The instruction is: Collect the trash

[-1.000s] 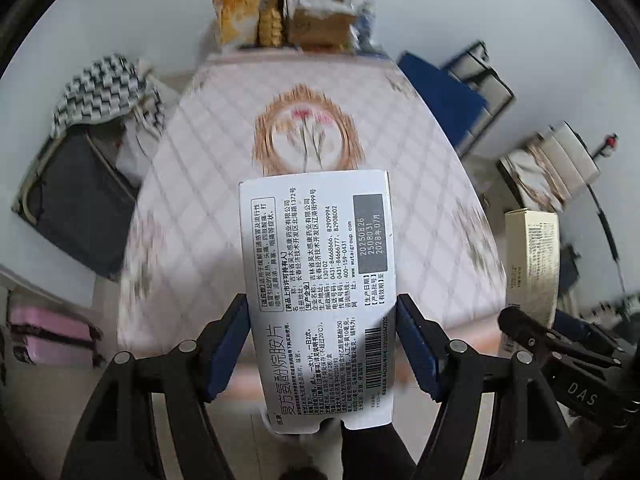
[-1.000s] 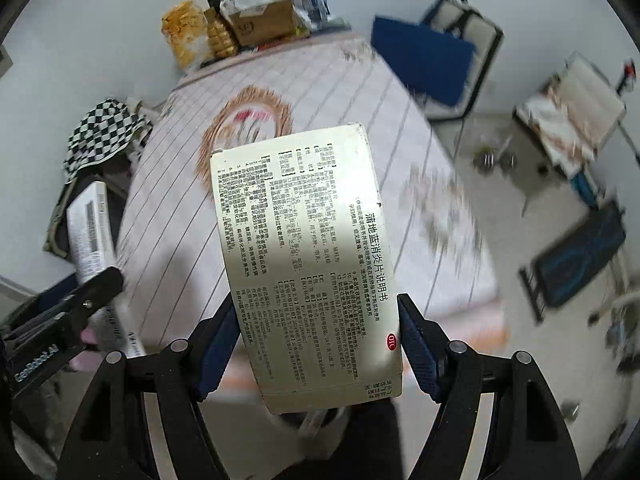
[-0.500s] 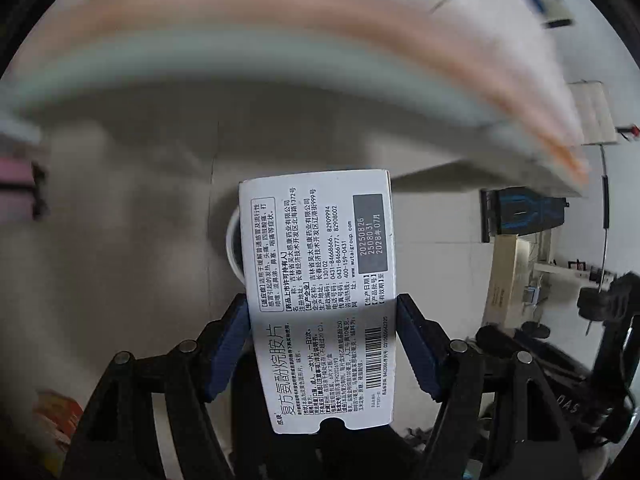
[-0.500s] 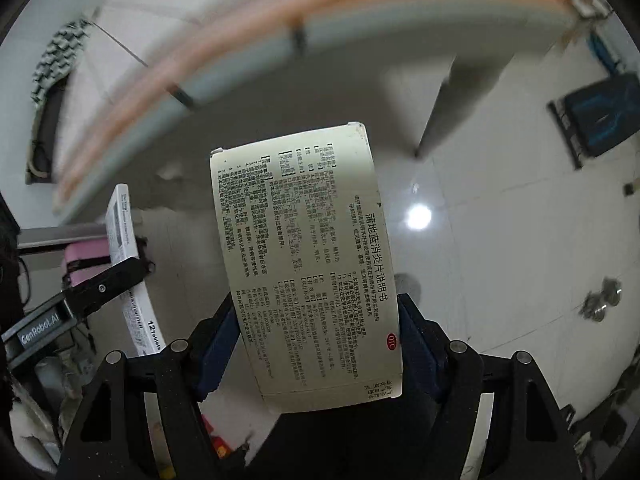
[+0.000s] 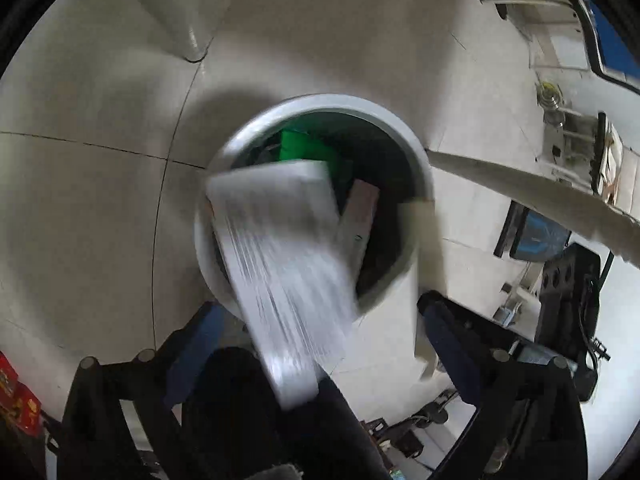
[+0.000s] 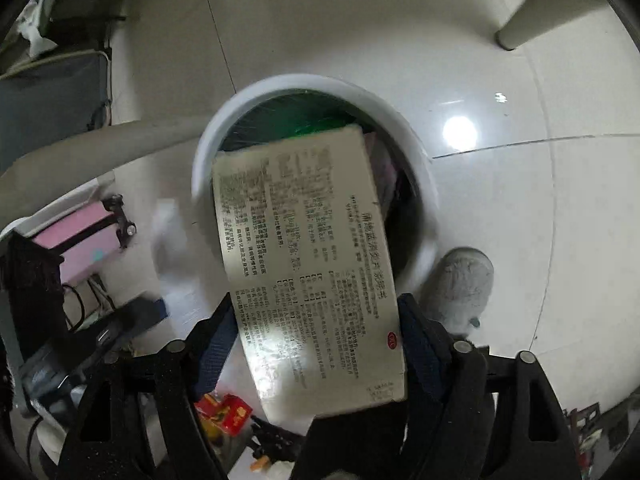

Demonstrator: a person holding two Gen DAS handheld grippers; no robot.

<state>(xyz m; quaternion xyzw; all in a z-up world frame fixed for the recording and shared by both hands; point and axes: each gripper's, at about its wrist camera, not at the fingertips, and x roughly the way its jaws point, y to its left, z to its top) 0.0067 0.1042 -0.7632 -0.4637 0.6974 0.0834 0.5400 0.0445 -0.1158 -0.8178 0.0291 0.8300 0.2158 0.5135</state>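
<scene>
Both tongs just opened over bin: white box dropping, cream box loose.

We seem to be in a lived-in room of a home: glossy pale floor tiles, a round white waste bin standing on them, a cream table leg, a pink suitcase, red snack packets and a grey slipper.
</scene>
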